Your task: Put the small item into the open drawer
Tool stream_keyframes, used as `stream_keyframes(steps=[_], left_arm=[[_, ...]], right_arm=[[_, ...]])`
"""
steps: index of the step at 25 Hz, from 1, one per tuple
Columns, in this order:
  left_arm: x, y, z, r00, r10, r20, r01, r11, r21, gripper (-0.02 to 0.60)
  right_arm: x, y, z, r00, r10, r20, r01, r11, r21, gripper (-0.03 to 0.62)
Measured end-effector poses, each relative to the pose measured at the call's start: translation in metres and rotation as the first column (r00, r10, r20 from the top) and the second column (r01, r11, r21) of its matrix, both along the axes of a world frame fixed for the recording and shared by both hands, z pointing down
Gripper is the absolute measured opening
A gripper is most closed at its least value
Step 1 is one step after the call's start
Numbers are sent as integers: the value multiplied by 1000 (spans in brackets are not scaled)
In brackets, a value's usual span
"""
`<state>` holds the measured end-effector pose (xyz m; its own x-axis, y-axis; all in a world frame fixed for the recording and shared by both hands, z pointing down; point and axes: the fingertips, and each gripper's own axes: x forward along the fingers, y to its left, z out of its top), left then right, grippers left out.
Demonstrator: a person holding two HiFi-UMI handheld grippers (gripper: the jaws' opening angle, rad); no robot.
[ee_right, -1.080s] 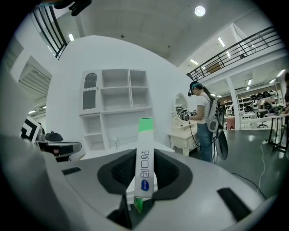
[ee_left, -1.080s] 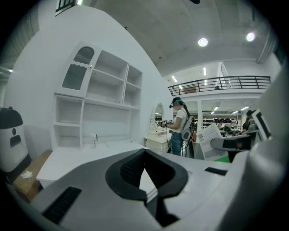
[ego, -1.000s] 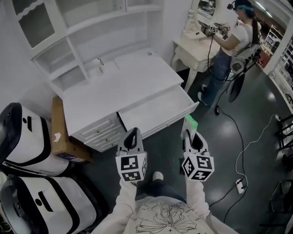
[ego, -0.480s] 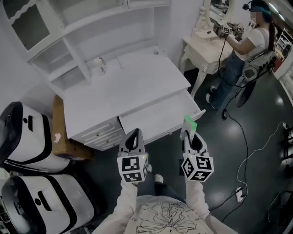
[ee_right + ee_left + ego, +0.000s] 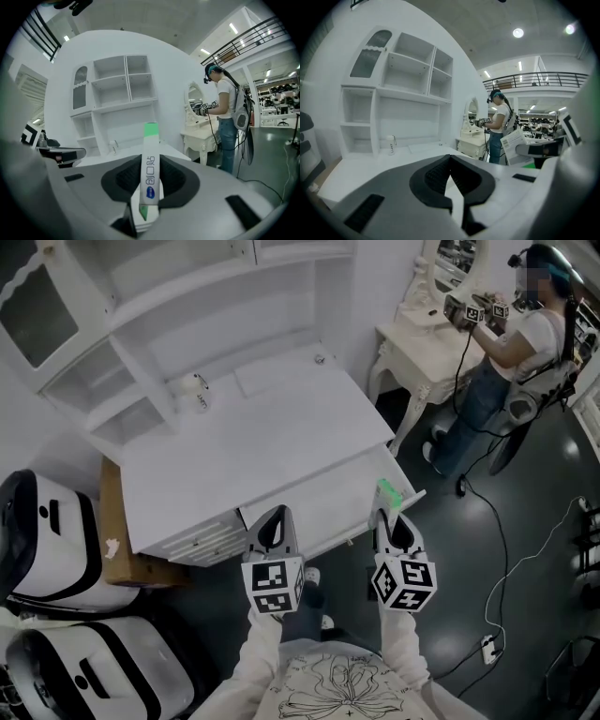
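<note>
The small item (image 5: 387, 491) is a slim white packet with a green end, also seen standing upright in the right gripper view (image 5: 150, 174). My right gripper (image 5: 388, 513) is shut on it, the green tip over the front right corner of the open white drawer (image 5: 314, 495). My left gripper (image 5: 274, 512) hovers at the drawer's front left with its jaws together and nothing in them; its tips (image 5: 450, 157) point toward the desk. The drawer's inside looks bare.
The white desk (image 5: 234, 442) has a hutch of shelves behind it and a small bottle (image 5: 198, 390) on top. A cardboard box (image 5: 114, 549) and white-and-black cases (image 5: 47, 531) stand at the left. A person (image 5: 511, 352) works at a vanity table (image 5: 422, 334); a cable (image 5: 506, 549) trails on the floor.
The desk and drawer have drawn closer under both grippers, and the packet's green tip now overlaps the drawer's corner. Both grippers keep the same jaw state.
</note>
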<state>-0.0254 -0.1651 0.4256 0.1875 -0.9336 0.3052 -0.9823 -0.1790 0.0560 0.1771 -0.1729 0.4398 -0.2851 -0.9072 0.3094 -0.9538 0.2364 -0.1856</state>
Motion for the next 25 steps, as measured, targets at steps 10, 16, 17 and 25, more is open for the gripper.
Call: stream_keyframes(steps=[10,16,17,25], left_arm=[[-12,-103,18,999,47,-11,-47,998,-38,3],[-18,-141,40,998,61,-22,-63,995,-74,3],[-20,-146,45,998,63,-24,-64,995,-81,2],[-28,-169,83,997,66,-31,-70,986,-152,3]], right_arm=[[-17,-92,21,999,21,-44,-23,998,-54,91],[-26,-128,47,998,16,-68,-23,994,-105,91],[-28,-132,52,997,14,-72,-22,993,-114,91],[-42,-152,92,996,-11,-89,-6,981,-194,91]])
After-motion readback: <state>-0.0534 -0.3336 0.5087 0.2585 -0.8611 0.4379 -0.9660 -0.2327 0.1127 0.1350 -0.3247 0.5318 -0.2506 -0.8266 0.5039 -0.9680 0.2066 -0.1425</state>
